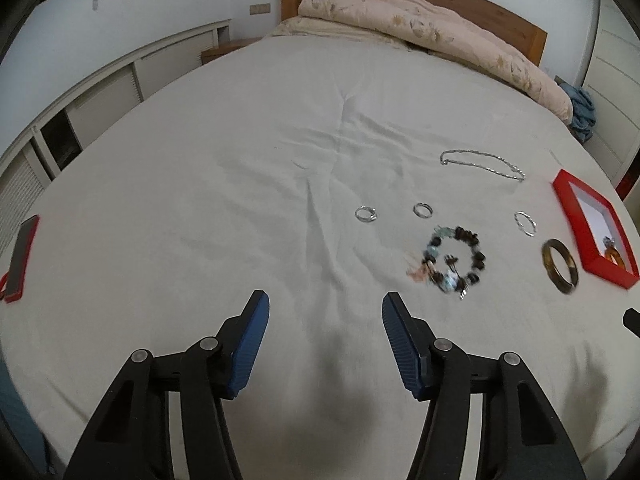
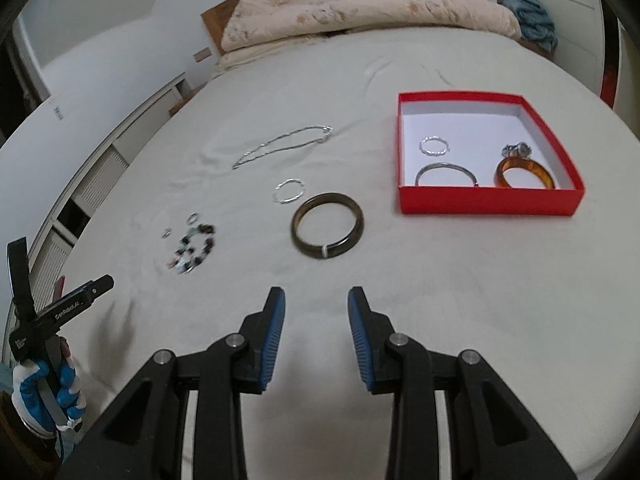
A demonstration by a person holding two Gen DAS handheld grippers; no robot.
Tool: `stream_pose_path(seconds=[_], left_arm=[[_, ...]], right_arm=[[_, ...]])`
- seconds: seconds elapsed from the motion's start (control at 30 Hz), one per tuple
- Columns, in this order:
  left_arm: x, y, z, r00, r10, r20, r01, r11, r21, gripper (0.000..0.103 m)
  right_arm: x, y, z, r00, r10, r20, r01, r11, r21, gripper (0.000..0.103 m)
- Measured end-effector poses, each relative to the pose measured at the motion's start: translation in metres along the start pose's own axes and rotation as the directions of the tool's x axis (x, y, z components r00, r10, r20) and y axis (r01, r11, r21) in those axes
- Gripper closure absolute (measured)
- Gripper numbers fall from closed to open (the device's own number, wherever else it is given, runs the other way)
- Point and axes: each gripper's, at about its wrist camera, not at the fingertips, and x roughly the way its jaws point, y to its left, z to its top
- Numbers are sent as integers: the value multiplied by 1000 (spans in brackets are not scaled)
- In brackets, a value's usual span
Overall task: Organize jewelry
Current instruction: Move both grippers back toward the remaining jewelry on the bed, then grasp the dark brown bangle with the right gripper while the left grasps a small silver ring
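Note:
Jewelry lies spread on a white bed sheet [image 1: 240, 200]. A red open box [image 2: 488, 200] holds a silver ring [image 2: 434, 146], a thin silver bangle [image 2: 444, 166], an amber bangle [image 2: 524, 166] and a sparkly piece [image 2: 516, 149]. A dark bangle [image 2: 298, 232] lies just beyond my right gripper [image 2: 317, 290], which is open and empty. A beaded bracelet [image 1: 468, 234] lies ahead and to the right of my left gripper [image 1: 325, 296], also open and empty. Two small silver rings [image 1: 366, 213], a thin silver hoop [image 1: 525, 223] and a silver chain [image 1: 486, 155] lie farther off.
A phone in a red case [image 1: 20, 256] rests at the sheet's left edge. A folded duvet [image 1: 420, 32] lies against the wooden headboard, with a blue cloth [image 1: 582, 108] beside it. A gloved hand [image 2: 44, 384] holds the left gripper's handle. White cabinets line the left wall.

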Motion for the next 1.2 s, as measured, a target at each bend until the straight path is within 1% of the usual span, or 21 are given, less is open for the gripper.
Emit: stream_pose_path(seconds=[0.23,0.4,0.6,0.97,1.2], left_arm=[[27,-2,16,1000,2,-7,-2,1000,5,45],[40,-5,31,1000,4,5,-5,1000,21,45],[56,-11,41,1000,9,6,-9,999,44,45],[75,-18,45,1000,0,-13,1,998,64,45],[90,-23,52,1000,-16,-22,17,996,87,59]], right_arm=[[39,-17,21,1000,12,0,-12,998,65,72],[58,-21,30,1000,19,-2,-19,997,80,72],[73,-29,34,1000,22,-9,-21,995,98,72],[89,-38,33,999,32,-25,-29,993,116,72],[101,-39,38,999,36,-33,-32,993,111,72]])
